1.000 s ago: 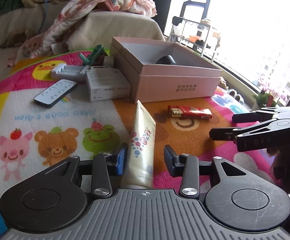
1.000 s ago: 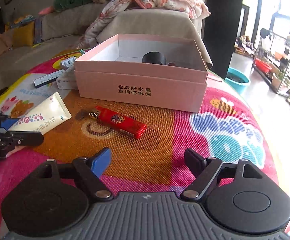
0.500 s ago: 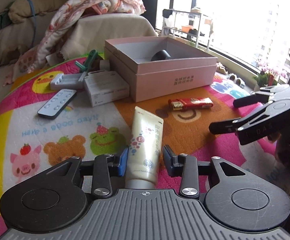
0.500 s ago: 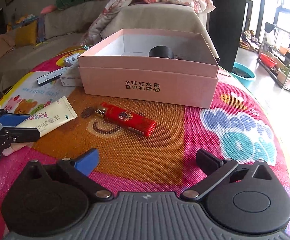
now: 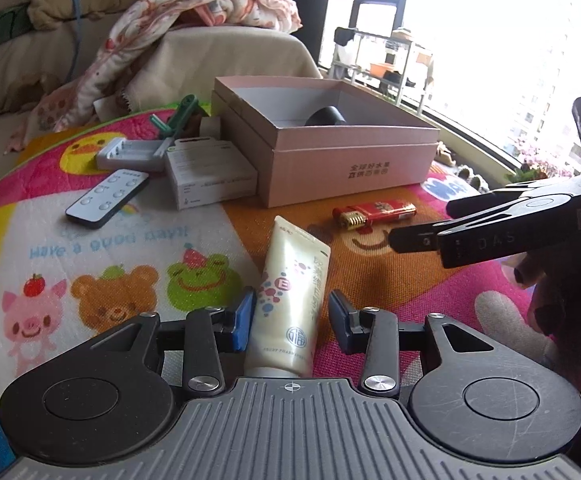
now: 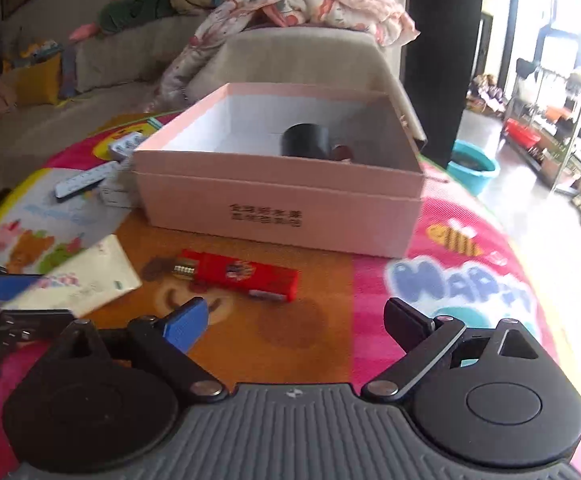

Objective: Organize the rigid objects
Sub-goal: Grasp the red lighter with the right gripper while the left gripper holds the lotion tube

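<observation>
My left gripper (image 5: 290,322) is shut on a cream tube (image 5: 290,300) and holds it tilted up off the mat; the tube shows in the right wrist view (image 6: 86,276) too. My right gripper (image 6: 294,320) is open and empty, just short of a red lighter (image 6: 238,274) lying on the mat, also seen in the left wrist view (image 5: 374,214). Behind it stands an open pink box (image 6: 278,204) with a black round object (image 6: 304,140) inside. The box also shows in the left wrist view (image 5: 342,168).
A black-and-white remote (image 5: 106,198), a white carton (image 5: 210,178), a white battery charger (image 5: 130,154) and a green tool (image 5: 178,116) lie left of the box. A sofa with a blanket (image 5: 210,12) stands behind. The right gripper's body (image 5: 510,228) hangs at the right.
The left gripper has closed on the tube and lifted its front end. The right gripper has opened wider and moved closer to the lighter.
</observation>
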Motion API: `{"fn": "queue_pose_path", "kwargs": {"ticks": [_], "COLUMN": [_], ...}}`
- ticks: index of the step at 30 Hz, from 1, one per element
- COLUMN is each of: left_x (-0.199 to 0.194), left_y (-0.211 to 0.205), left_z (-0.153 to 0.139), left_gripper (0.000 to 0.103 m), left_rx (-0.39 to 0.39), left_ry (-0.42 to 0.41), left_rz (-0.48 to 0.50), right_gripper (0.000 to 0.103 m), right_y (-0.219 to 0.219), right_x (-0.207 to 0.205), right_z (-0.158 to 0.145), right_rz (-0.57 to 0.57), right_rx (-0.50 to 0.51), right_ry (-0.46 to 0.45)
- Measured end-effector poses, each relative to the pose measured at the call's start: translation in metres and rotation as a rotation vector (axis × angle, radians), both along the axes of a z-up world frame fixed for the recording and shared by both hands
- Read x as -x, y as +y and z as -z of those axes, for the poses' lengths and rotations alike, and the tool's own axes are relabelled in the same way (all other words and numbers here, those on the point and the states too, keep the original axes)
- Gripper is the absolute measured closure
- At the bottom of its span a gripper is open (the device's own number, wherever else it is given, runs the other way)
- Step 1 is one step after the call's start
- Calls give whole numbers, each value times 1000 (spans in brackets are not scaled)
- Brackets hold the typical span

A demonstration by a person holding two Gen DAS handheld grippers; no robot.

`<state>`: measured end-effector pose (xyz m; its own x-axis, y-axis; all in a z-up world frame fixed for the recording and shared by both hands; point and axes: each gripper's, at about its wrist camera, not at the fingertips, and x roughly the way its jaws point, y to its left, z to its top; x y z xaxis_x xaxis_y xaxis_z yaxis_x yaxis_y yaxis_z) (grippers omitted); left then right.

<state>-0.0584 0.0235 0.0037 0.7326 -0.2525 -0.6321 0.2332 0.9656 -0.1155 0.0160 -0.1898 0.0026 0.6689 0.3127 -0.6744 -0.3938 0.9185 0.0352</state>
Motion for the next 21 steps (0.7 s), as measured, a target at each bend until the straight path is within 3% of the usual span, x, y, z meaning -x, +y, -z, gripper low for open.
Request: {"fn": "queue_pose_path", "kwargs": {"ticks": [2, 7, 8, 9, 21], "left_x": [1, 5, 6, 6, -8], "left_y": [-1, 0, 0, -1, -29], "left_z": [0, -1, -2, -3, -7], "left_gripper": [59, 60, 60, 60, 60], "left_rx": [-10, -19, -24, -34, -275], "left_ry": [-3, -6, -5, -5, -21], "left_rz": [4, 4, 4, 8, 148], "right_gripper": [7, 7, 10, 19, 21], "right_y": [12, 44, 47, 50, 15], "right_x": [-4, -18, -20, -21, 15], "right_z": [4, 6, 7, 6, 0], "right_rz": [0, 38, 41, 40, -66], "right_rx": [-29, 13, 19, 26, 80], "right_ry": [41, 18, 17, 13, -20]}}
